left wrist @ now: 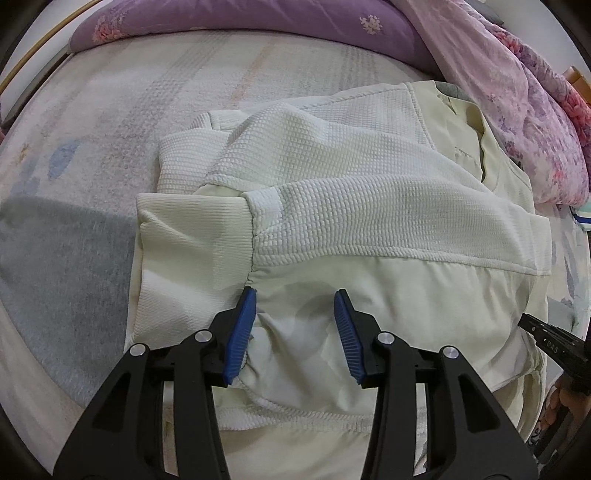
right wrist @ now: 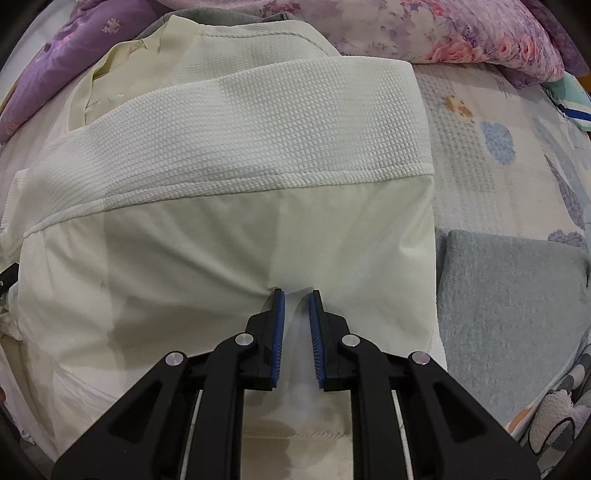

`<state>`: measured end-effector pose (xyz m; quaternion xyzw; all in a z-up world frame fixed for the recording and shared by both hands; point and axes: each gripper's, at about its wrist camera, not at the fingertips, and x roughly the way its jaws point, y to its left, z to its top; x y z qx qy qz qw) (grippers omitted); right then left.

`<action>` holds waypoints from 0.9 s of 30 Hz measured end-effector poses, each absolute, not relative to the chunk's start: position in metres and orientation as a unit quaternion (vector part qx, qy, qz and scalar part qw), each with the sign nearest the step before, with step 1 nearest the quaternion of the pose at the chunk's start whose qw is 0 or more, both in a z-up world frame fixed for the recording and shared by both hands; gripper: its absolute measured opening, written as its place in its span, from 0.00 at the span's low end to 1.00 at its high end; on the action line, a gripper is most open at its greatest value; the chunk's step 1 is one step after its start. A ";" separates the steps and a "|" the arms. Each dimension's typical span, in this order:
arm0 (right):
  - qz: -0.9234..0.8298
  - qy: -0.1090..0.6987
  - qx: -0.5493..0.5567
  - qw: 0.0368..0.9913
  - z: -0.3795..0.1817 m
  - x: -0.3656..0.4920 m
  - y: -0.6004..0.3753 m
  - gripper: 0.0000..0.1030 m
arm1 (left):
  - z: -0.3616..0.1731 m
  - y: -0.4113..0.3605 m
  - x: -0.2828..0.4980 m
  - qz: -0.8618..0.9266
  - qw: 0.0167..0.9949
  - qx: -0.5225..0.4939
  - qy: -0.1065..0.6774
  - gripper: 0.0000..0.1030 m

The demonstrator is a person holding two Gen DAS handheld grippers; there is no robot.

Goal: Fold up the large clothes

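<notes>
We see no box, basket or drawer in either view; everything lies on the bed (left wrist: pixel 155 92), whose patterned sheet carries the cream jacket (left wrist: pixel 351 177) across its middle.

The jacket is partly folded. Its upper part is a waffle-textured white knit, and one sleeve (left wrist: pixel 388 221) in the same knit lies folded flat across the body, ending in a ribbed cuff (left wrist: pixel 192 236) on the left of the left wrist view. Below the sleeve the body is smooth, pale cream fabric with soft creases. In the right wrist view the same sleeve (right wrist: pixel 277 122) runs as a broad band across the garment, with the smooth panel (right wrist: pixel 221 251) beneath it and a straight folded edge down its right side. The collar end points toward the far pillows.

A purple floral pillow (left wrist: pixel 240 22) and a pink floral quilt (left wrist: pixel 517 110) sit beyond the jacket, and a folded grey cloth (right wrist: pixel 509 295) lies just beside its right edge.

Our left gripper (left wrist: pixel 295 299) points down at the smooth fabric with its blue pads spread apart; a bunched ridge of cloth rises between them, touching the left pad, but the pads do not press on it together. Our right gripper (right wrist: pixel 297 295) stands over the smooth panel with its jaws narrowly parted, a thin raised pleat of the fabric pinched between them. At the right edge of the left wrist view we glimpse the other gripper's black body and a hand (left wrist: pixel 565 402).
</notes>
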<state>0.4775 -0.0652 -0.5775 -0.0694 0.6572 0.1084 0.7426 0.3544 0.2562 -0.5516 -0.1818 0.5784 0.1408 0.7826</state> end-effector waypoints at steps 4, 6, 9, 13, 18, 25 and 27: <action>0.102 0.664 -0.056 0.739 -0.567 0.486 -0.065 0.14 | -0.549 0.255 0.354 0.135 0.783 -0.171 0.583 0.45; 0.103 0.662 -0.048 0.741 -0.558 0.490 -0.065 0.14 | -0.546 0.255 0.354 0.135 0.782 -0.171 0.584 0.45; 0.109 0.652 -0.030 0.749 -0.539 0.500 -0.066 0.16 | -0.534 0.258 0.352 0.135 0.783 -0.183 0.579 0.47; 0.103 0.635 -0.009 0.766 -0.515 0.528 -0.071 0.34 | -0.496 0.276 0.353 0.135 0.807 -0.209 0.536 0.72; 0.081 0.632 0.033 0.770 -0.506 0.585 -0.081 0.52 | -0.495 0.334 0.380 0.165 0.796 -0.234 0.533 0.74; 0.027 0.650 0.041 0.758 -0.536 0.634 -0.109 0.53 | -0.548 0.409 0.428 0.178 0.748 -0.270 0.579 0.71; 0.022 0.655 0.035 0.754 -0.545 0.644 -0.113 0.53 | -0.551 0.411 0.437 0.170 0.747 -0.266 0.585 0.71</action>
